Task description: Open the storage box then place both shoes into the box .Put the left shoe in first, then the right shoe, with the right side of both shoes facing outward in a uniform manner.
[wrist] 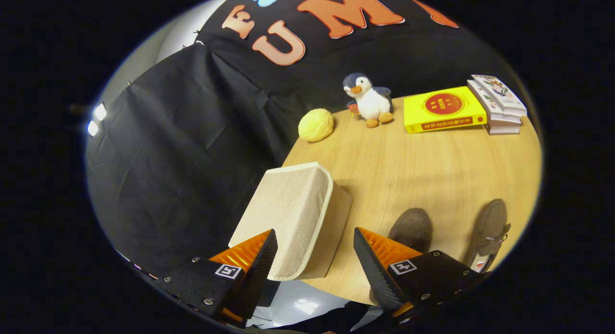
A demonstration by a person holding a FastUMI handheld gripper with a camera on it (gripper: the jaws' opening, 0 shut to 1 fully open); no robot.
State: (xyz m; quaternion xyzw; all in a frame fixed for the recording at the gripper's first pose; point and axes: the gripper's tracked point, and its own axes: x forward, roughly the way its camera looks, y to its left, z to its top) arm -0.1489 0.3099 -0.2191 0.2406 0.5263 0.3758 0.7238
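Progress looks nil: the storage box (293, 218) sits at the table's (432, 170) near corner with its fabric lid apparently closed, though the far side is hidden. Both shoes (413, 228) rest on the wood to its right, neither boxed. The gripper (314, 257) hangs spread wide, empty, fingers straddling the box's near end. Opening and both placements remain.

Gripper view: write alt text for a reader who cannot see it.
The open gripper straddles the near edge of a closed beige fabric storage box on a wooden table. Two brown shoes lie beside the box; beyond are a yellow ball, plush penguin, yellow book and stacked books.
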